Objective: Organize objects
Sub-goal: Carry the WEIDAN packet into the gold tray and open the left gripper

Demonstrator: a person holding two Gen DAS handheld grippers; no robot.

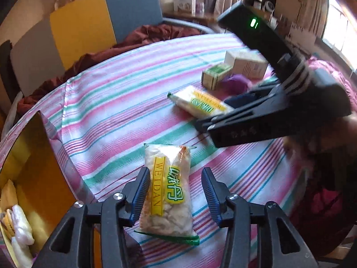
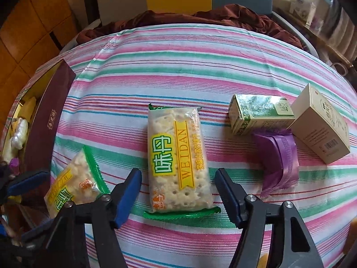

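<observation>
Cracker packets are framed by both spread tools: the left hand-held gripper [image 1: 175, 197] straddles a crushed packet [image 1: 167, 192] at lower centre, the right hand-held gripper [image 2: 178, 197] an intact packet [image 2: 177, 156] mid-frame. Both packets are laid flat on the striped bedsheet [image 2: 200, 67].

The cloth [image 2: 178, 67] is striped pink, green and white. The cracker packets [image 2: 178, 156] are clear with yellow-green labels. Beside the green carton [image 2: 258, 114], the pouch [image 2: 276, 158] is purple.

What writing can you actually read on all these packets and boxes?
"WEIDAN": yellow band of the whole cracker packet.
"WEIDAN": crumbled cracker packet.
"BANQIU": small logo at the whole packet's bottom corner.
Green box, beige box, maroon box: print too small to read.
</observation>
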